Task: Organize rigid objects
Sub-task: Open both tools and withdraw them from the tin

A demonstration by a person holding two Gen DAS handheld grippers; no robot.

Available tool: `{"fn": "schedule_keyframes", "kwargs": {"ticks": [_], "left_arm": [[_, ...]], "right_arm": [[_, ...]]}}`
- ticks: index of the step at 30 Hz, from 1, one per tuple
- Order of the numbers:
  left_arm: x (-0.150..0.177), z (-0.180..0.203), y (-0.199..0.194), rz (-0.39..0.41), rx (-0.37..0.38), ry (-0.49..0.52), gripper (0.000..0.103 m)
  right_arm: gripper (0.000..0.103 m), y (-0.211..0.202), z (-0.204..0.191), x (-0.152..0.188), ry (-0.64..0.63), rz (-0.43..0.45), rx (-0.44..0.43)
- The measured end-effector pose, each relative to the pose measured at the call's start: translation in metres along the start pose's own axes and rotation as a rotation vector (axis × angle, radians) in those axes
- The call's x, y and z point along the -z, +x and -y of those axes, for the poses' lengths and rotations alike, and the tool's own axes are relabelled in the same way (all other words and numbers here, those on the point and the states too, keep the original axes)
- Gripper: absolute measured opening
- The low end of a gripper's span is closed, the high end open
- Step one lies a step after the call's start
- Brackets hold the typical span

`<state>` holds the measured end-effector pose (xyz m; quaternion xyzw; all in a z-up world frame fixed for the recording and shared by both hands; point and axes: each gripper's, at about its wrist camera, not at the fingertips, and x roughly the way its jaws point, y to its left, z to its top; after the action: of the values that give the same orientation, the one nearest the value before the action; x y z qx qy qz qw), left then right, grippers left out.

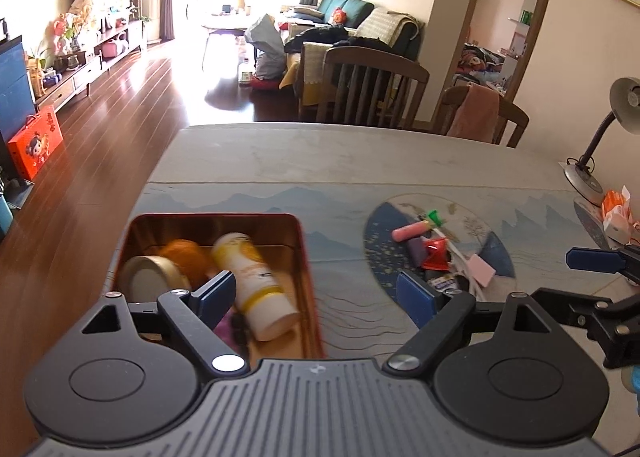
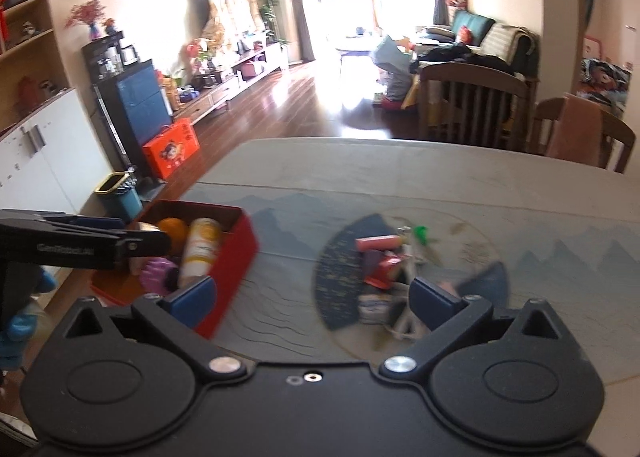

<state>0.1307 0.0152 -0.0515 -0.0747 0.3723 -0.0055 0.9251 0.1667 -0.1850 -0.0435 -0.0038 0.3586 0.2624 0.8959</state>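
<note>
A red tin box (image 1: 308, 277) (image 2: 236, 257) sits at the table's left. It holds a yellow-and-white bottle (image 1: 256, 281) (image 2: 198, 251), an orange (image 1: 186, 261) (image 2: 174, 231), a round tin (image 1: 148, 281) and a purple item (image 2: 158, 275). A pile of small objects lies to the right: a pink cylinder (image 1: 412, 232) (image 2: 376, 243), a red packet (image 1: 436, 255) (image 2: 386, 271), a green piece (image 1: 434, 217), a pink card (image 1: 482, 271). My left gripper (image 1: 316, 301) is open and empty, one finger over the box. My right gripper (image 2: 312, 299) is open and empty, just before the pile.
The table (image 1: 320, 161) carries a mat printed with blue mountains. A desk lamp (image 1: 592, 145) and an orange-white packet (image 1: 618, 211) stand at the right edge. Two wooden chairs (image 1: 372, 85) stand behind the table. The wood floor drops off to the left.
</note>
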Motion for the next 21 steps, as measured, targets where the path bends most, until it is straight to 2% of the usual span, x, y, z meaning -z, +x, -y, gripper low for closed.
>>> {"fn": "schedule_keyframes", "kwargs": {"ticks": [12, 21], "left_arm": [[0.005, 0.064, 0.033, -0.033, -0.011, 0.045, 0.088], [0.009, 0.105, 0.070, -0.083, -0.024, 0.058, 0.088]], "right_arm": [[0.102, 0.013, 0.073, 0.017, 0.001, -0.037, 0.083], [0.094, 0.035, 0.111, 0.022, -0.059, -0.085, 0.095]]}}
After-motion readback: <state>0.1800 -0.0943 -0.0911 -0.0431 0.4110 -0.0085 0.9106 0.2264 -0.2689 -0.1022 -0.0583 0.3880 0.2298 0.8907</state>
